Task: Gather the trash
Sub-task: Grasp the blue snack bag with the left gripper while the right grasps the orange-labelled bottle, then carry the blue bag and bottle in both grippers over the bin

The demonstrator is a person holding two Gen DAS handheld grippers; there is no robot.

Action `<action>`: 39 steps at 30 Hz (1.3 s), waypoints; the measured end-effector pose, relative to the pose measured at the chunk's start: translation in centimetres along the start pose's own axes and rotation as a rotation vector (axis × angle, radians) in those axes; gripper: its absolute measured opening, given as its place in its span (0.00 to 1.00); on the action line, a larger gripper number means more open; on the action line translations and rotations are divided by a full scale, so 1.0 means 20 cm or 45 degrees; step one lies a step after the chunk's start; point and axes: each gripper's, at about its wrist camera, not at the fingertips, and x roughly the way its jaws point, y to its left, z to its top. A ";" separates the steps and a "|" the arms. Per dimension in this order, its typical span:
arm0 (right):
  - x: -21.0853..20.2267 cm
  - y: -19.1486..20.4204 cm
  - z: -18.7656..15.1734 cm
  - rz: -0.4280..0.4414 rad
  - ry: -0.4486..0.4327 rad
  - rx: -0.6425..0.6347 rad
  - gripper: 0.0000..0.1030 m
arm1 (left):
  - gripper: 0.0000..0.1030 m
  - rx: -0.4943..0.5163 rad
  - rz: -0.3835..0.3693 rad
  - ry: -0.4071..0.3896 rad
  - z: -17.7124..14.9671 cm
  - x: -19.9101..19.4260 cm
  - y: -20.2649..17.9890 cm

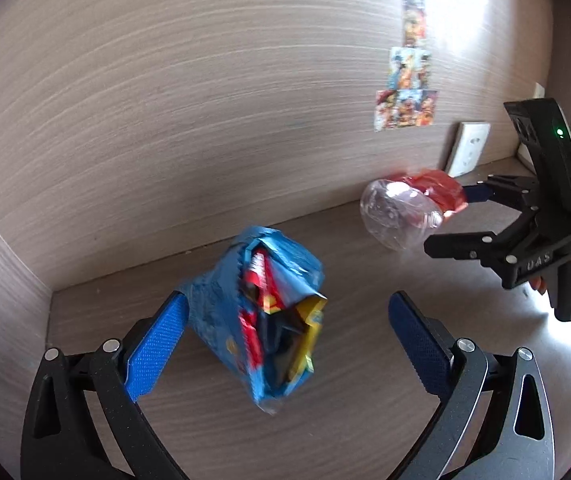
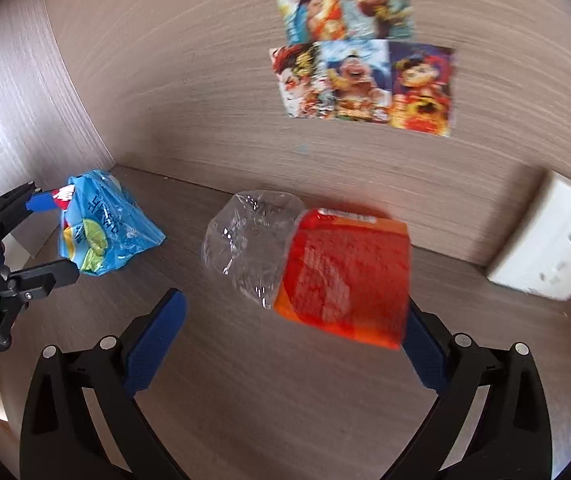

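A crumpled blue snack bag (image 1: 263, 320) with red and yellow wrappers inside lies on the wooden desk between the wide-apart fingers of my left gripper (image 1: 285, 344); the left pad (image 1: 157, 344) touches it. It also shows in the right wrist view (image 2: 101, 228), with the left gripper (image 2: 51, 236) around it. A clear plastic bottle with a red label (image 2: 325, 272) lies between the open fingers of my right gripper (image 2: 285, 344), against the right pad (image 2: 425, 352). In the left wrist view the bottle (image 1: 401, 212) sits in the open right gripper (image 1: 457, 220).
The wooden desk (image 1: 345, 380) ends at a wood-grain back wall and a left side wall (image 1: 1, 272). Colourful picture cards (image 2: 365, 80) are stuck on the back wall. A white wall socket (image 2: 553, 252) sits low at the right.
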 end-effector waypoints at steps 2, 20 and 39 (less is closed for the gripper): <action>0.03 0.03 0.02 0.039 -0.006 -0.003 0.96 | 0.95 -0.027 -0.003 0.007 0.00 0.02 0.03; 0.12 0.15 0.07 0.168 -0.040 0.074 0.49 | 0.72 0.054 0.022 0.092 0.01 0.24 -0.01; -0.46 0.28 -0.14 0.045 -0.269 0.139 0.17 | 0.70 0.118 -0.159 -0.061 0.01 -0.16 -0.23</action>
